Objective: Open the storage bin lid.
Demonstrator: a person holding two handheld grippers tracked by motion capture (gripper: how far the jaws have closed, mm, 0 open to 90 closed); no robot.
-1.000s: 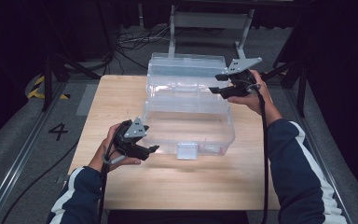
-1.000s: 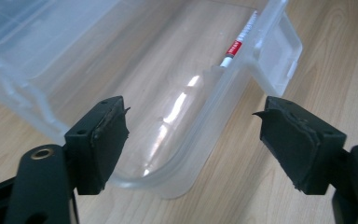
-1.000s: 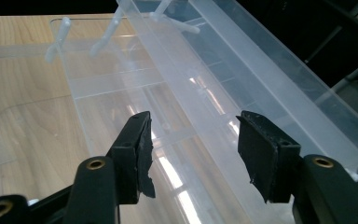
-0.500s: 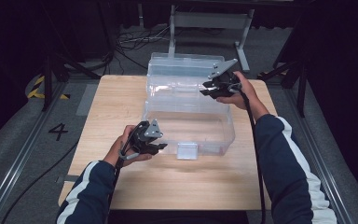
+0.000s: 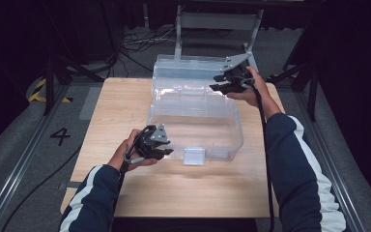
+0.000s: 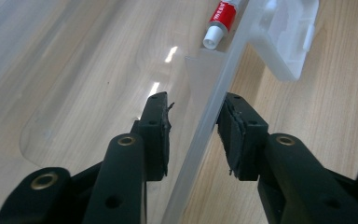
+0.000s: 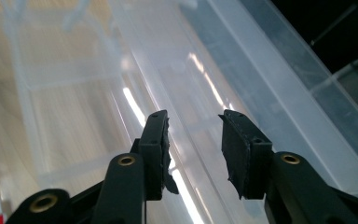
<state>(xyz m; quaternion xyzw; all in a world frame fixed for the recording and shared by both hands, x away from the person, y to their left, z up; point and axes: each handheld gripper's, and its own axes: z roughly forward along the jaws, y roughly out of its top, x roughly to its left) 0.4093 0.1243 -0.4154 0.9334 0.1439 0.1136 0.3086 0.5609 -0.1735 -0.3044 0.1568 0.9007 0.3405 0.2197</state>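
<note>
left gripper (image 5: 166,153) is straddling the front wall of the clear plastic box (image 5: 198,125) sitting mid-table (image 5: 125,101), jaws just closing, narrow, one pad touching, while right gripper (image 5: 217,83) is hovering half-open at its back rim, gripping nothing.

A lab-like recording bay: a bare wooden table (image 5: 125,106) ringed by black curtains, cables (image 5: 140,43) on grey floor at top, hazard tape (image 5: 41,89) at left.

Matte black two-jaw left gripper (image 5: 166,153) and right gripper (image 5: 214,82), brass-ringed screw holes, grey three-cornered plates, black trailing cables, navy sleeves with white stripes (image 5: 297,159)
</note>
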